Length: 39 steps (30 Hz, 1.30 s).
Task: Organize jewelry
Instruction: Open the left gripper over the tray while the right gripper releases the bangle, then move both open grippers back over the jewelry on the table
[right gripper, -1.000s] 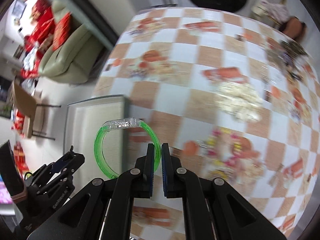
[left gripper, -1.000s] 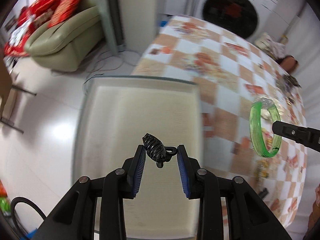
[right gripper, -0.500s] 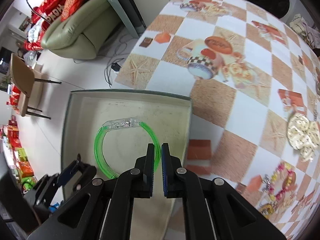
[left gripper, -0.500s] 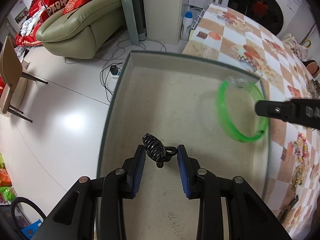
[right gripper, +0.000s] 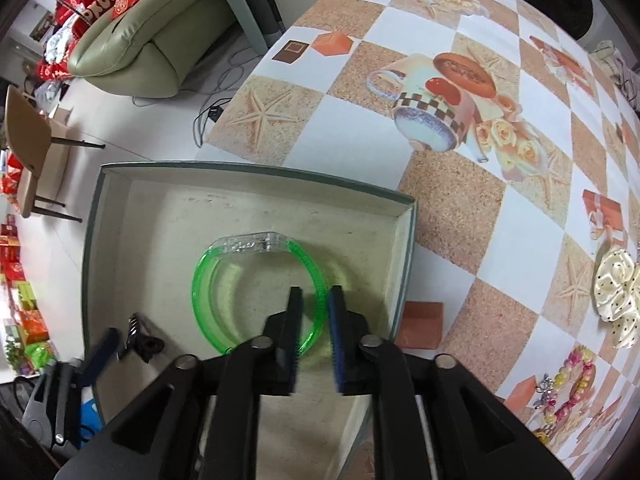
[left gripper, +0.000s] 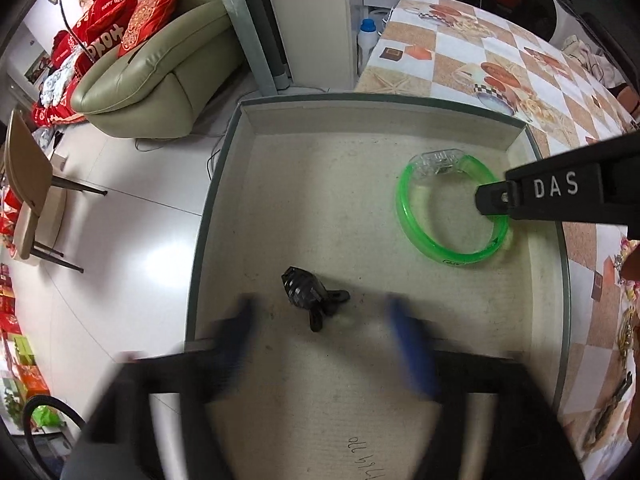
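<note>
A black hair clip (left gripper: 306, 292) lies on the floor of the shallow grey box (left gripper: 360, 100). My left gripper (left gripper: 320, 312) points down over it, its jaws opening wide; the blurred blue pads stand well clear of the clip on both sides. A green translucent bracelet (left gripper: 404, 216) with a clear clasp rests in the box's far right corner. My right gripper (right gripper: 315, 300) straddles the rim of the bracelet (right gripper: 200, 292); its jaws are opening and a gap shows on each side of the rim. In the right wrist view the clip (right gripper: 140, 338) sits beside a left finger (right gripper: 100, 352).
The box (right gripper: 240, 168) sits at the edge of a table with a checkered printed cloth (right gripper: 460, 208). A cream bow (right gripper: 616, 288) and a beaded bracelet (right gripper: 572, 380) lie on the cloth to the right. Beyond the table edge are a sofa (left gripper: 160, 80), a chair (left gripper: 28, 184) and a bottle (left gripper: 366, 40).
Both grippers came down into the box. The left jaws spread and let go of the hair clip, which now lies on the floor. The right jaws parted from the bracelet's rim.
</note>
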Available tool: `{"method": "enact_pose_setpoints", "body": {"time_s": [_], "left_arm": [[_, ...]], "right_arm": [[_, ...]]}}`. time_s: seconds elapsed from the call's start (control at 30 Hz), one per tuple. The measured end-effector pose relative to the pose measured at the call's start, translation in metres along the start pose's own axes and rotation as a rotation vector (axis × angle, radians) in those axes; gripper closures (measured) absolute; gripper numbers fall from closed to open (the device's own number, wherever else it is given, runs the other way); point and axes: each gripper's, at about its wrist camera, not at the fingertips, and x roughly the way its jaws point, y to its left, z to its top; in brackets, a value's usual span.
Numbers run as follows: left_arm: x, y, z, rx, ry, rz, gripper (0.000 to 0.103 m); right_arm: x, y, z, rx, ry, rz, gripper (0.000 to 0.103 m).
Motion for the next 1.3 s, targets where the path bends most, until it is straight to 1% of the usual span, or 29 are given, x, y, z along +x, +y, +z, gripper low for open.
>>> {"method": "enact_pose_setpoints", "body": {"time_s": [0.03,0.07,0.2,0.27,0.37,0.57,0.6,0.63,0.73,0.8,0.87,0.93,1.03,1.3], "left_arm": [[-0.003,0.000,0.000,0.005,-0.012,0.005,0.019],[-0.004,-0.001,-0.001,0.010,-0.012,0.006,0.019],[-0.007,-0.004,-0.001,0.024,0.011,0.002,0.019],[-0.011,-0.004,-0.001,0.030,0.014,0.001,0.019],[-0.016,-0.005,-0.003,0.032,0.015,-0.007,0.019],[-0.028,-0.010,-0.004,0.045,0.028,-0.040,0.019],[-0.029,-0.012,-0.005,0.055,0.028,-0.043,0.008],[-0.031,-0.015,-0.005,0.064,0.028,-0.044,0.000],[-0.042,-0.024,-0.004,0.102,0.016,-0.062,0.000],[-0.050,-0.032,-0.003,0.126,0.016,-0.077,0.000],[-0.056,-0.043,-0.006,0.151,0.012,-0.091,0.000],[-0.064,-0.055,-0.007,0.187,0.007,-0.110,0.000],[-0.072,-0.075,-0.010,0.240,0.003,-0.141,0.000],[-0.094,-0.129,-0.004,0.348,-0.012,-0.194,0.000]], "right_arm": [[0.001,0.000,0.000,0.003,0.004,0.005,0.067],[0.000,0.000,0.000,0.005,0.004,0.011,0.062],[-0.010,0.000,-0.002,0.013,-0.010,0.052,0.058],[-0.021,-0.002,-0.003,0.024,-0.030,0.076,0.051],[-0.043,-0.009,-0.008,0.043,-0.066,0.091,0.044],[-0.073,-0.032,-0.028,0.110,-0.102,0.097,0.038],[-0.077,-0.038,-0.034,0.125,-0.105,0.096,0.038],[-0.080,-0.045,-0.040,0.142,-0.108,0.094,0.037],[-0.091,-0.069,-0.059,0.195,-0.111,0.089,0.036],[-0.097,-0.086,-0.072,0.231,-0.117,0.086,0.032],[-0.103,-0.101,-0.087,0.272,-0.128,0.081,0.024],[-0.108,-0.119,-0.101,0.318,-0.139,0.070,0.024],[-0.117,-0.151,-0.126,0.407,-0.146,0.058,0.019],[-0.131,-0.220,-0.193,0.606,-0.159,0.012,0.019]]}}
